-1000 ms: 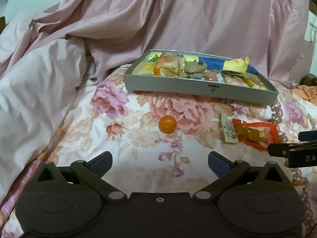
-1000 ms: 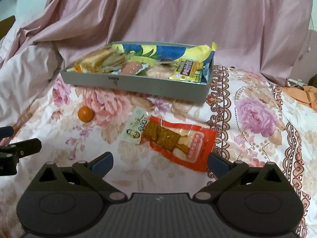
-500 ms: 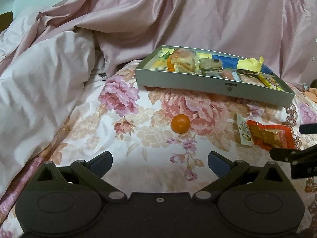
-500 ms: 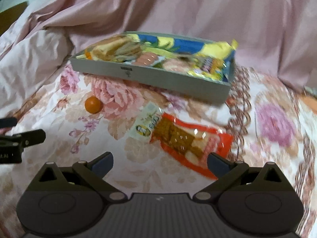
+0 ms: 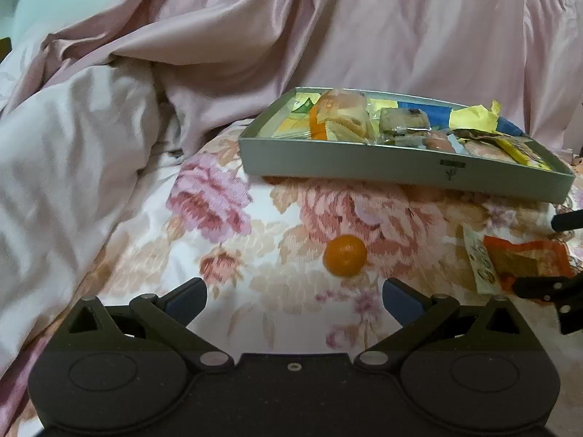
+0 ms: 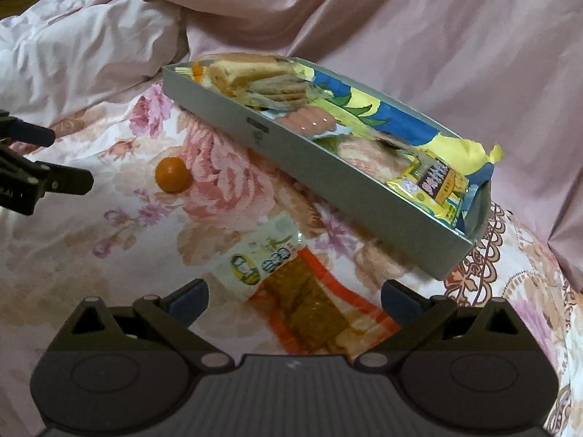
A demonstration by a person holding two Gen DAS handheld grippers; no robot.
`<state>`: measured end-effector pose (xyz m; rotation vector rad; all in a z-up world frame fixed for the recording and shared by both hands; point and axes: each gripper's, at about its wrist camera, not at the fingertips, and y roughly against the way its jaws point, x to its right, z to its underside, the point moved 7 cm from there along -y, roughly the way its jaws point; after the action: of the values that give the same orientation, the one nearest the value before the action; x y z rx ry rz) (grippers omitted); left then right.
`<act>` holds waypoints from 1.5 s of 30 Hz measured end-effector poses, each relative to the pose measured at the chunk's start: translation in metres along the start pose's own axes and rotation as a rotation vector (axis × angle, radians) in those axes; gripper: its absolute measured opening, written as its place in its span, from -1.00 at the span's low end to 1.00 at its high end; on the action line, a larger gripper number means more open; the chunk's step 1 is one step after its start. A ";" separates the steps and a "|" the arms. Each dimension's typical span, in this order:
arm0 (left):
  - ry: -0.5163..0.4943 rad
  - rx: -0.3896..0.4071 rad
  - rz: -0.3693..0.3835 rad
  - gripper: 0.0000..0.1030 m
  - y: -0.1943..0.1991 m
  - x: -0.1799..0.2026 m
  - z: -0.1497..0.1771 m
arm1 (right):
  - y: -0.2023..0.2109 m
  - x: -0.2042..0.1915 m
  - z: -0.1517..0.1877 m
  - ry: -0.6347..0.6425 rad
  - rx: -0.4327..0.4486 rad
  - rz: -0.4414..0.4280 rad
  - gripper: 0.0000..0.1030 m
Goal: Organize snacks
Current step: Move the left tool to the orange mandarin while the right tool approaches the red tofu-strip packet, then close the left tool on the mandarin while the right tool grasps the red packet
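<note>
Each handheld unit is matte black plastic. The left gripper (image 5: 294, 296) has a smooth body with two round raised discs, angled linkage arms with silver pivot pins and triangular cut-outs, and a small screw at the centre edge. Its fingertips (image 5: 187, 296) carry dark blue pads. The right gripper (image 6: 294, 296) looks the same, though its body is ribbed (fine horizontal grooves). White lettering on its side, seen from the left camera, is too cropped to read.
</note>
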<state>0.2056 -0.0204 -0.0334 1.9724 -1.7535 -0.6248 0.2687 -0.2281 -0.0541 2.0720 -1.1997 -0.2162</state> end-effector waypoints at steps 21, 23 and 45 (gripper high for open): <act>-0.040 0.054 0.090 0.99 -0.051 0.021 -0.017 | -0.028 0.031 0.002 -0.110 0.007 -0.062 0.99; -0.064 0.062 0.107 0.99 -0.055 0.027 -0.019 | -0.031 0.033 0.003 -0.127 -0.002 -0.080 0.99; -0.065 -0.017 0.197 0.68 -0.087 0.038 -0.006 | -0.043 0.012 0.014 -0.118 -0.138 -0.252 0.99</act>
<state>0.2826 -0.0480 -0.0817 1.7583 -1.9450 -0.6392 0.2986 -0.2316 -0.0903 2.1078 -0.9589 -0.5319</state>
